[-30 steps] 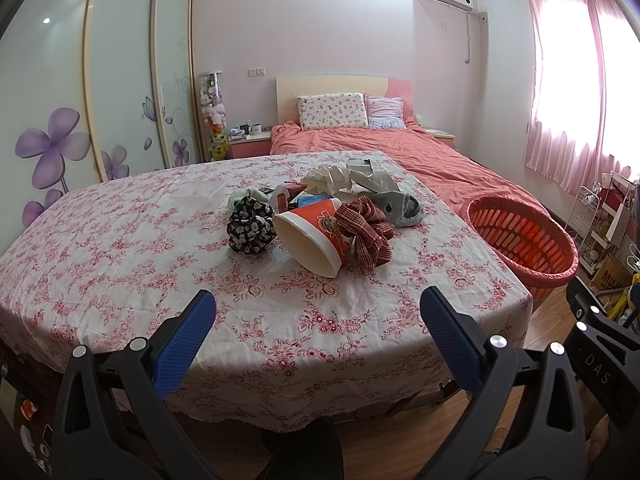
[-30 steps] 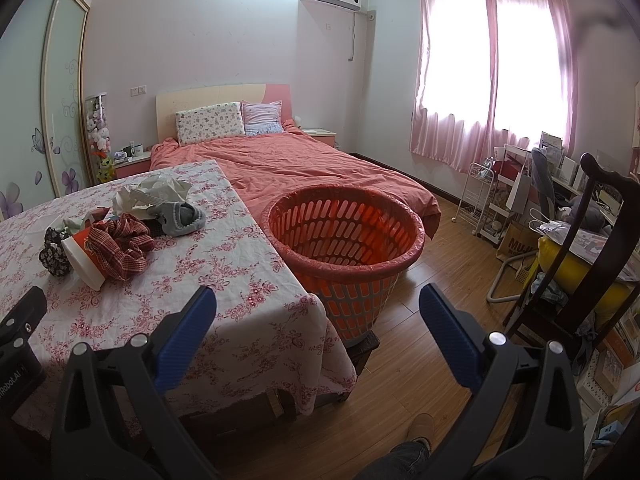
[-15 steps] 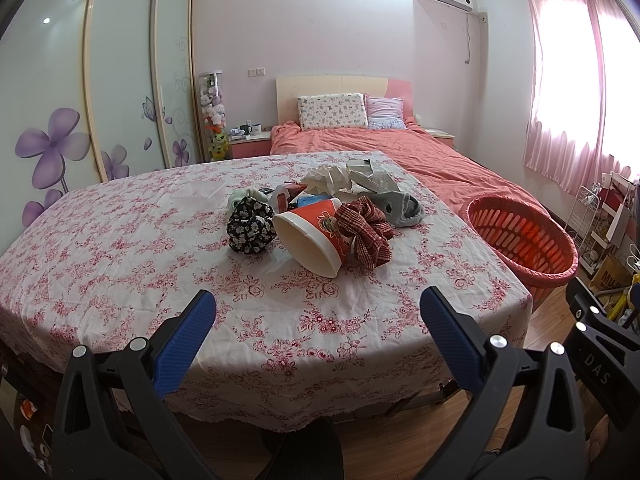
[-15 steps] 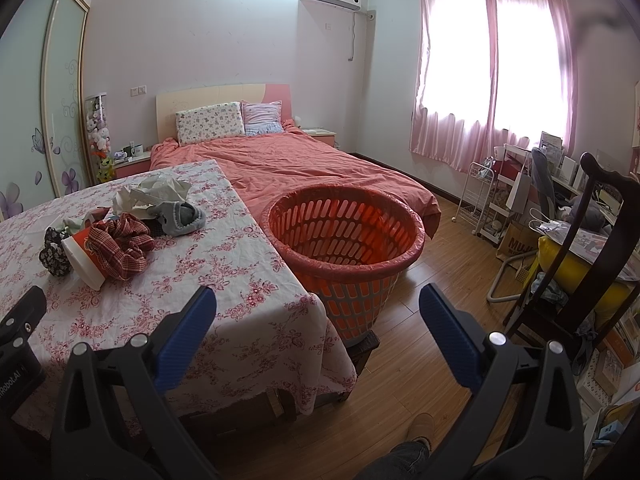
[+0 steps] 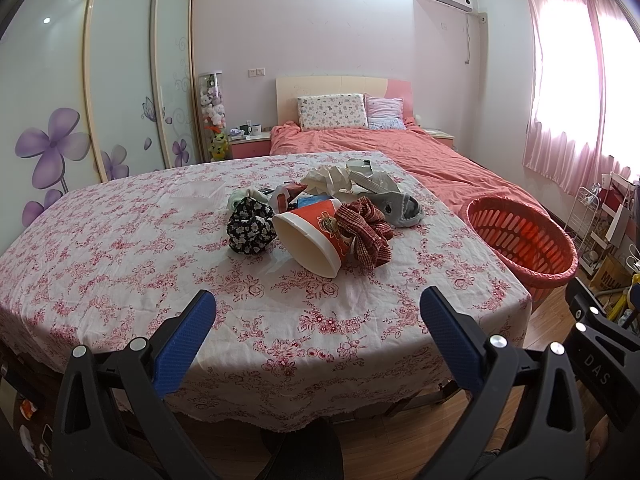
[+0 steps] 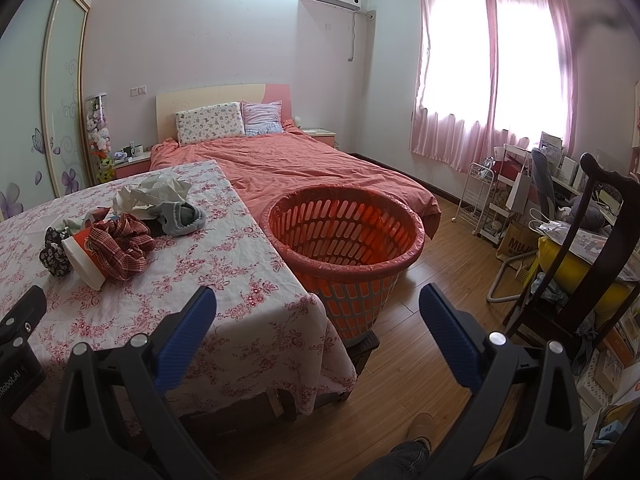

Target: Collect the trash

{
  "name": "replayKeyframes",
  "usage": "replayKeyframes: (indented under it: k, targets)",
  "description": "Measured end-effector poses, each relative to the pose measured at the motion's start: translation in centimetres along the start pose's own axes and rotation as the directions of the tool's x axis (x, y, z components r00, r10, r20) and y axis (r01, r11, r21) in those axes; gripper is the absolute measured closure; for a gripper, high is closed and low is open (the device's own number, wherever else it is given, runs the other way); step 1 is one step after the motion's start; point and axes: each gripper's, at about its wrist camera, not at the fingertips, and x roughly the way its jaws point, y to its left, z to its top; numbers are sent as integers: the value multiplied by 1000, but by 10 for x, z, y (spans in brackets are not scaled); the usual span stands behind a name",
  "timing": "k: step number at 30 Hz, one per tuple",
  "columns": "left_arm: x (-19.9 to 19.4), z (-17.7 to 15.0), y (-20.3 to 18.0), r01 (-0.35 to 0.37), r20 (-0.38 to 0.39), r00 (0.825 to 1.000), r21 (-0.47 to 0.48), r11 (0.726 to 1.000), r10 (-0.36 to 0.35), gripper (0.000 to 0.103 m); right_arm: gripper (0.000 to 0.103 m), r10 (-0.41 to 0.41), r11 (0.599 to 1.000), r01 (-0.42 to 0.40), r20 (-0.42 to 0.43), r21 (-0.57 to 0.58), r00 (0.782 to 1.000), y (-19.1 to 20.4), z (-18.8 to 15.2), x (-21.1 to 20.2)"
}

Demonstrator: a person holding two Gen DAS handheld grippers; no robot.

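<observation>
Since nothing's been picked up yet, both sets of tongs are spread wide with nothing in them: left tongs (image 5: 318,312) hang off the near edge of the tabletop (image 5: 120,240), right tongs (image 6: 318,312) off its right corner. The trash sits mid-tabletop toward the far right edge: a tipped cup (image 5: 310,236), crumpled paper (image 5: 332,178), wrappers mixed in with scrunchies and a sock. The basket (image 6: 344,236) stands just beside the right edge. I'd go for the cup first, pinching its rim wall, not the plaid scrunchie (image 5: 366,230) leaning on it.
</observation>
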Motion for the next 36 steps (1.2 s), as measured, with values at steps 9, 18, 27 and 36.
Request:
replayKeyframes:
  k: [9, 18, 27, 36]
  targets:
    - [0, 0, 0, 0, 0, 1000, 0, 1000, 0, 2, 4, 0, 1000, 0, 0, 0, 1000, 0, 0, 0]
    - [0, 0, 0, 0, 1, 1000, -1, 1000, 0, 2, 4, 0, 1000, 0, 1, 0, 1000, 0, 0, 0]
    - [0, 0, 0, 0, 0, 1000, -1, 1000, 0, 2, 4, 0, 1000, 0, 0, 0, 1000, 0, 0, 0]
    - [4, -1, -1, -6, -2, 1000, -2, 1000, 6, 2, 4, 9, 1000, -9, -4, -3, 1000, 2, 1, 2]
